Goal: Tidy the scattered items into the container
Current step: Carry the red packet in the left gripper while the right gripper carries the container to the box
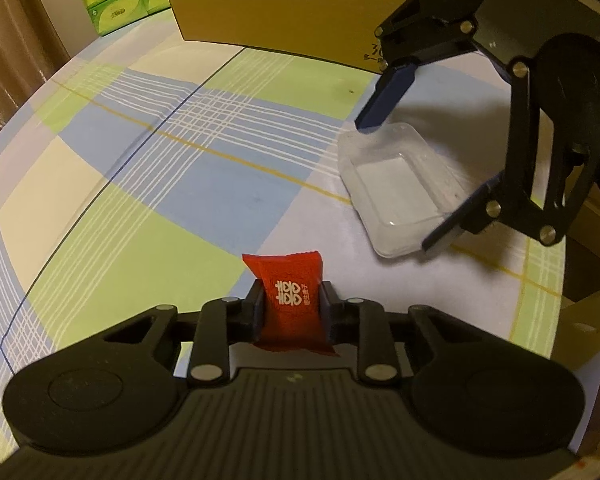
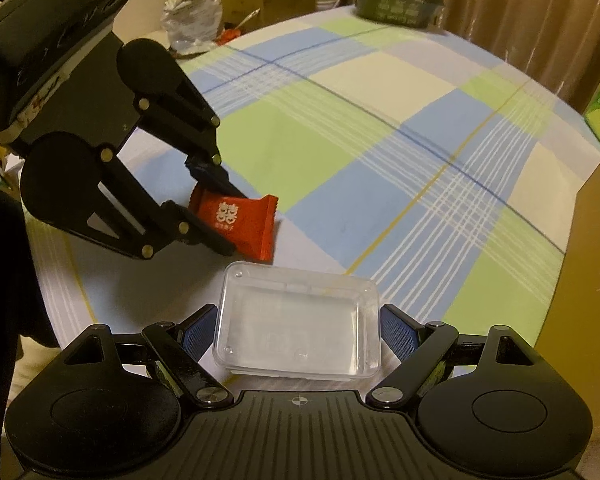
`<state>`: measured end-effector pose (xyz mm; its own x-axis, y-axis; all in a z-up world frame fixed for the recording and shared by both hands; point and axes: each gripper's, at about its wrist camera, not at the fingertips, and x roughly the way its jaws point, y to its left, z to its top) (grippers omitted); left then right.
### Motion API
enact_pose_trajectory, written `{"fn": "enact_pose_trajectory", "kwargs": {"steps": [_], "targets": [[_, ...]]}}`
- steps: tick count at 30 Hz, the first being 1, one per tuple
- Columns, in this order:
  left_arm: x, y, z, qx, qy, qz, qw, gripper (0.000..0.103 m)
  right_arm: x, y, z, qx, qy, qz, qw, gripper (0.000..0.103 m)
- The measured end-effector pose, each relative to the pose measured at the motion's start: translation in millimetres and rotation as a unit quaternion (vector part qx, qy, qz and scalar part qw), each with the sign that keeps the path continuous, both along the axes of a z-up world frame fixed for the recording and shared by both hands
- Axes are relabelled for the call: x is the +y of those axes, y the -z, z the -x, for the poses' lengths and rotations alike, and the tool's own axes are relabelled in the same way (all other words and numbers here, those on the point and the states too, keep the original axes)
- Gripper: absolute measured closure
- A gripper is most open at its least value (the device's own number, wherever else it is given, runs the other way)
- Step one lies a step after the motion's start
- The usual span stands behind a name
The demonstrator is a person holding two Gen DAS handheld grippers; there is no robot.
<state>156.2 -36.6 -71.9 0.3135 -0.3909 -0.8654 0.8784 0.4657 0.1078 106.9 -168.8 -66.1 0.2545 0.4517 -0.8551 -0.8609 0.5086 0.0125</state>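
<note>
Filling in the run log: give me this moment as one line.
left gripper: shut on red packet | right gripper: open around clear container | container: empty, on checked tablecloth

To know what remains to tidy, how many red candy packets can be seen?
1. The red candy packet is held in the left gripper, near the clear container, which has nothing in it. Others may lie outside the views.

A clear plastic container (image 2: 298,330) sits on the checked tablecloth (image 2: 380,152) near its front edge, flanked by the right gripper (image 2: 298,332), its blue fingers (image 2: 396,334) spread wide. Just beyond, the left gripper (image 2: 230,220) clamps a red candy packet (image 2: 240,220).
</note>
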Motion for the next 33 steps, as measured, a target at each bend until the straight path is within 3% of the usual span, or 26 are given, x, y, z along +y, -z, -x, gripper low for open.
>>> {"fn": "enact_pose_trajectory", "kwargs": {"steps": [16, 33], "targets": [[-9.0, -45.6, 17.0, -0.016, -0.011, 0.003, 0.9998, 0.081, -23.1, -47.7, 11.6, -0.046, 0.019, -0.032, 0.998, 0.019], [-55.2, -108.6, 27.3, -0.057, 0.013, 0.009, 0.9982, 0.081, -74.5, -106.4, 7.7, -0.117, 0.061, -0.054, 0.990, 0.019]]}}
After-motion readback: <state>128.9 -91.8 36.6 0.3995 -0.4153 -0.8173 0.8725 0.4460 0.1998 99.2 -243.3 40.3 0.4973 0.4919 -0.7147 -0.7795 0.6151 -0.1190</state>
